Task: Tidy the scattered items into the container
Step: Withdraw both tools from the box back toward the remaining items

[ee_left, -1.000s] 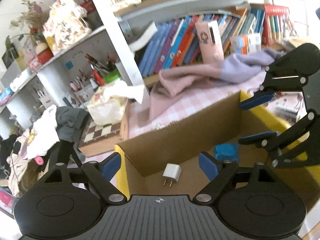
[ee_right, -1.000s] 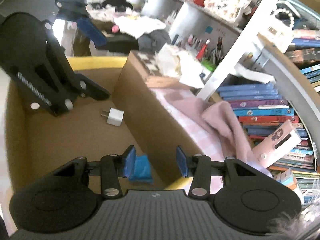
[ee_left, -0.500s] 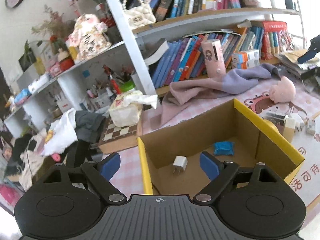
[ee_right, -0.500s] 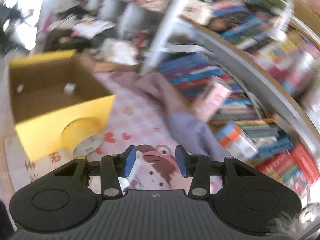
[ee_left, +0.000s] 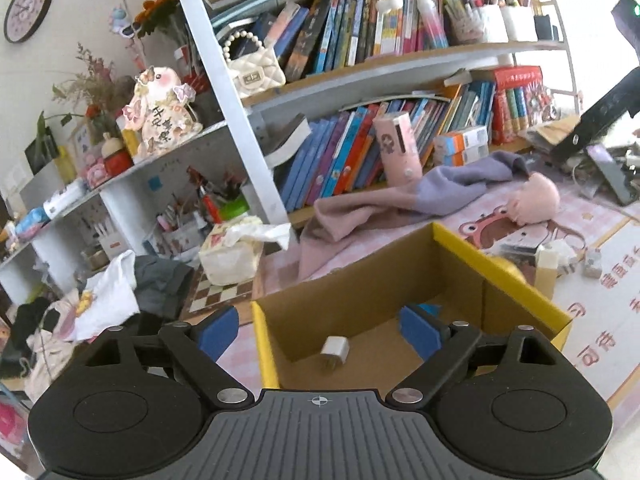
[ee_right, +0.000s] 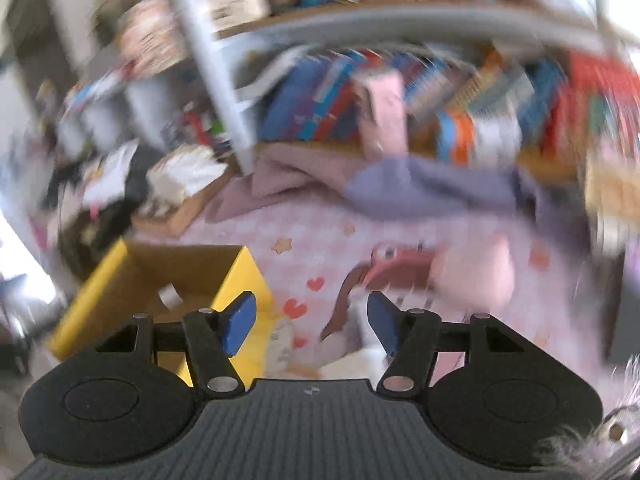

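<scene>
We've got both tools wide open and empty: left tool (ee_left: 319, 330) right over the box (ee_left: 500, 276), charger (ee_left: 335, 350) between its fingers; right tool (ee_right: 311, 322) beside it.

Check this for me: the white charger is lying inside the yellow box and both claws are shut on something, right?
Not quite. The charger does lie inside the box, but the left claw and right claw are both open and hold nothing, as each wrist view shows.

Packed bookshelf (ee_left: 400, 76), wall clock (ee_left: 28, 9), daylight
</scene>
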A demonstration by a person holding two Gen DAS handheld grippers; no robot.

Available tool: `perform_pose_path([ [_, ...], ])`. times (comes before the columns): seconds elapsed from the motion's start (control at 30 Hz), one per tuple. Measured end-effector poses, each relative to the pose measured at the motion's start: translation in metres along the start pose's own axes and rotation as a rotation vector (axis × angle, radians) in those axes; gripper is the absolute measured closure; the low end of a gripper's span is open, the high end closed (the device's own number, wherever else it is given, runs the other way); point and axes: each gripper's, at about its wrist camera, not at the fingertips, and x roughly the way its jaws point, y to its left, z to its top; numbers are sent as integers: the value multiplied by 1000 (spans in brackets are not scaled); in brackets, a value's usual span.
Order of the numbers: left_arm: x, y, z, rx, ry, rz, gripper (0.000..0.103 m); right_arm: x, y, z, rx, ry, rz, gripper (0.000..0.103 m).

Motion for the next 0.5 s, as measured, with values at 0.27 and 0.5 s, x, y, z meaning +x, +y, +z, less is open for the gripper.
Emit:
perform_pose_path([
  [0.27, 0, -22, -18, 48, 26, -81, 11, -15, -8, -36, 176, -25, -119, 43],
  [0.5, -8, -17, -16, 23, -5, -100, 11, -53, -13, -2, 265, -155, -195, 42],
])
